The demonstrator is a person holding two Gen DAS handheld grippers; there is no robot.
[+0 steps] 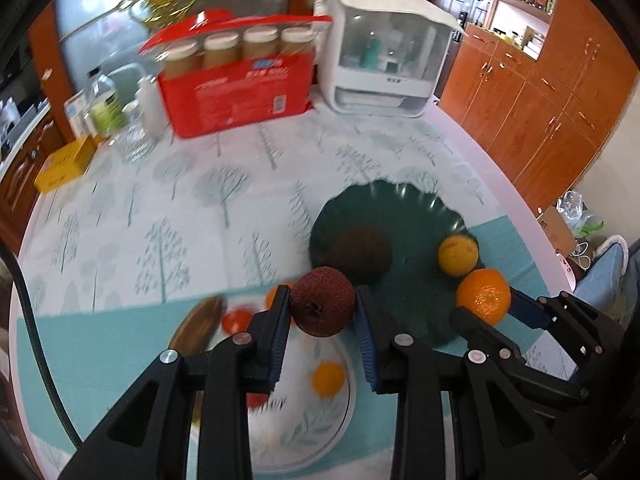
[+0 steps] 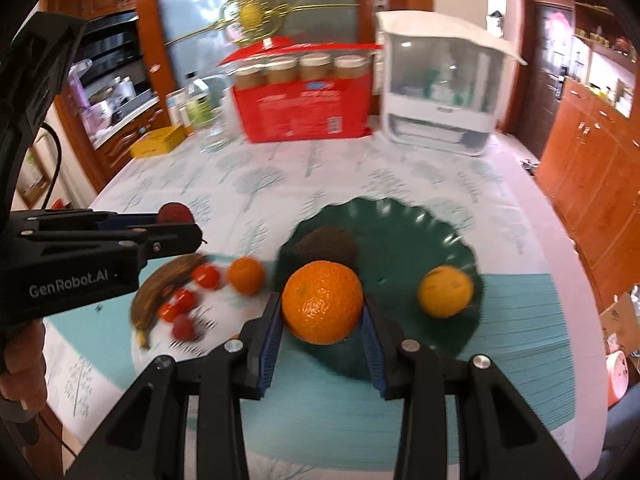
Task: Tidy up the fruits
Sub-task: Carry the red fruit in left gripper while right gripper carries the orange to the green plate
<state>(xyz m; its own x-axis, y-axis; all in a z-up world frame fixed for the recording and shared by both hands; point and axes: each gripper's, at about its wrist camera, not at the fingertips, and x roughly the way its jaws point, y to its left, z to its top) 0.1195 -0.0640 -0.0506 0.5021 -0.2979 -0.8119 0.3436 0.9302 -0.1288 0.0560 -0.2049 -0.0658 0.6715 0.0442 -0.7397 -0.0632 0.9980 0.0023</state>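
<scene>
Tree-patterned cloth covers the table [image 1: 168, 216]. Left tongs [image 1: 322, 308] clamp a dark red fruit [image 1: 322, 301] above the white plate [image 1: 320, 436], which carries a banana [image 2: 160, 284], tomatoes [image 2: 206, 276] and a small orange [image 2: 247, 275]. Right tongs [image 2: 322, 316] grip a large orange [image 2: 322, 302] over the near edge of the green dish [image 2: 404, 232], which holds a brown fruit [image 2: 328, 246] and a yellow citrus [image 2: 445, 290].

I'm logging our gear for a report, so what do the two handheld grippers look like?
Both the left gripper and right gripper are matte black, angular frames with silver bolt heads. Their fingers carry ribbed blue pads. The left body reads GenRobot.AI in white, and a dark cable trails behind it.
</scene>
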